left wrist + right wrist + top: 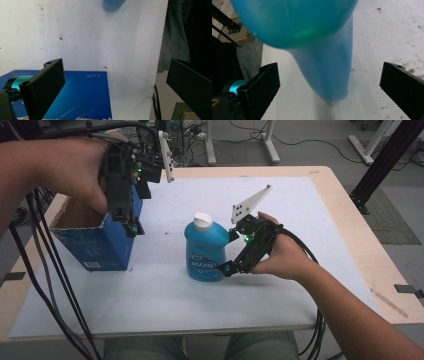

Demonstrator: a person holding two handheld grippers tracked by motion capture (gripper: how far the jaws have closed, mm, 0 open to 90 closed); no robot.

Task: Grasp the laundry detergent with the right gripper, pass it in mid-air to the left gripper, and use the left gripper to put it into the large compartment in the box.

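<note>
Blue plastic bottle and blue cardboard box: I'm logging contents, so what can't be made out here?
- Blue plastic bottle: label print too small in the high view; blurred in the right gripper view.
- Open blue cardboard box: the inside is hidden by the left hand and left gripper.

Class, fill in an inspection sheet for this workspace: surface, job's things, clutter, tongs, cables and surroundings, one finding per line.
Surface: white board on a light wooden table; small dark specks on it.
Job's things: blue bottle with white cap, upright mid-board; open blue cardboard box at the left.
Clutter: nothing seen apart from the specks.
Tongs: left tongs open, held above the box's near corner; right tongs open, beside the bottle with the bottle between their jaws, not closed on it.
Cables: black cables trail off the near edge on both sides.
Surroundings: floor with table legs and a black frame beyond the table.
</note>
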